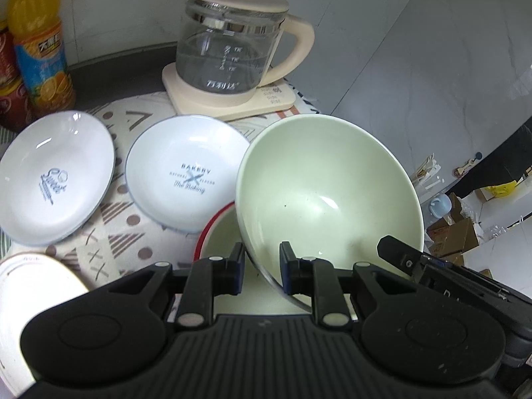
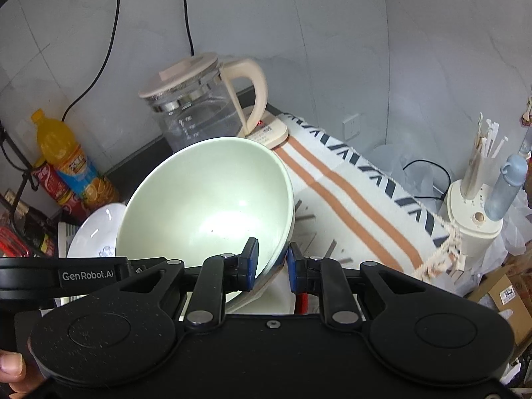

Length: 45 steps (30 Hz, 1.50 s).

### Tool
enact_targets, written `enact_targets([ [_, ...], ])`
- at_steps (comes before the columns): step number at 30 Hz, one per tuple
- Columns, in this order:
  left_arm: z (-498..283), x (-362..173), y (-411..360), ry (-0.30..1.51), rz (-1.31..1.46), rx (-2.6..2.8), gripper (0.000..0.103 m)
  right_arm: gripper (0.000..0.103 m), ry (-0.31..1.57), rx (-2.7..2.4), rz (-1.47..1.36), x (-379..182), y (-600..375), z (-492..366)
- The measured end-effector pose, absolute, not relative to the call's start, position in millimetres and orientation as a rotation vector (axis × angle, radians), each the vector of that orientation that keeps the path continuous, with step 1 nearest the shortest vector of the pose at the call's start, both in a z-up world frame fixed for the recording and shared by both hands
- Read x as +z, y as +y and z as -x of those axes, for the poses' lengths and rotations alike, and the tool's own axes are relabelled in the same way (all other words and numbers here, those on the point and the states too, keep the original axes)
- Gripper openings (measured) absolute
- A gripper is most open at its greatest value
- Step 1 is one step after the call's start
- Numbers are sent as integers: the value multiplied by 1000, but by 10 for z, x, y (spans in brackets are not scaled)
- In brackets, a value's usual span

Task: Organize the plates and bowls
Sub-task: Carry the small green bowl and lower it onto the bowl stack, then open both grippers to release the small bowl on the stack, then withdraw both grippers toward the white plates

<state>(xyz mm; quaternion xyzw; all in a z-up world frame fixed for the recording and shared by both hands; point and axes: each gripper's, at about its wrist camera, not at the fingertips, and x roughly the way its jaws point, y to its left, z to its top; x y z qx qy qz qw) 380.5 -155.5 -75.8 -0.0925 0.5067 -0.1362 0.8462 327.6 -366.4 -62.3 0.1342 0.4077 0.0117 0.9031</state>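
Observation:
A large pale green bowl (image 1: 327,193) is held tilted above a red-rimmed bowl (image 1: 217,232). My left gripper (image 1: 260,266) is shut on the green bowl's near rim. My right gripper (image 2: 272,264) is shut on the same green bowl (image 2: 206,199) at its right rim. Two white plates with blue print lie on the patterned cloth: one at the left (image 1: 55,179), one in the middle (image 1: 186,173). A cream plate (image 1: 36,286) sits at the lower left. The red-rimmed bowl (image 2: 301,301) shows just below my right gripper.
A glass kettle (image 1: 232,50) on a cream base stands at the back. An orange juice bottle (image 1: 36,40) and red cans stand at the back left. In the right wrist view, a cream utensil holder (image 2: 472,206) stands beyond the table's right edge, with boxes (image 2: 508,299) below.

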Motion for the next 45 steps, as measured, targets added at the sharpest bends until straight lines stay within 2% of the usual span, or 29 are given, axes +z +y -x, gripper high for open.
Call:
enact_targets([
  [20,-3590,-1039,-1412,1146,226,-263,20,20,952,12,-238,-887,-3458,-3080],
  [29,-3593,-1014,-1460,1158,198,-238,26,28,975,28,-231,-946,-3415,-3096],
  [32,-3602,-966,-1457,1161,208,-238,42,31,970,23,-219,-928,-3398,-3092],
  [33,-3603,-943,-1458,1162,206,-230,53,36,968,25,-220,-920,-3398,-3086],
  [34,-3601,-916,-1456,1159,201,-219,59,45,966,23,-222,-909,-3401,-3080],
  [37,-3574,-832,-1415,1128,187,-189,72,56,950,14,-237,-851,-3434,-3048],
  [38,-3563,-812,-1388,1121,189,-181,74,58,946,16,-245,-833,-3449,-3038],
  [40,-3545,-786,-1328,1114,194,-173,80,72,936,11,-259,-802,-3486,-3012],
  [45,-3471,-786,-1172,1116,212,-150,85,86,912,13,-260,-757,-3484,-2944],
])
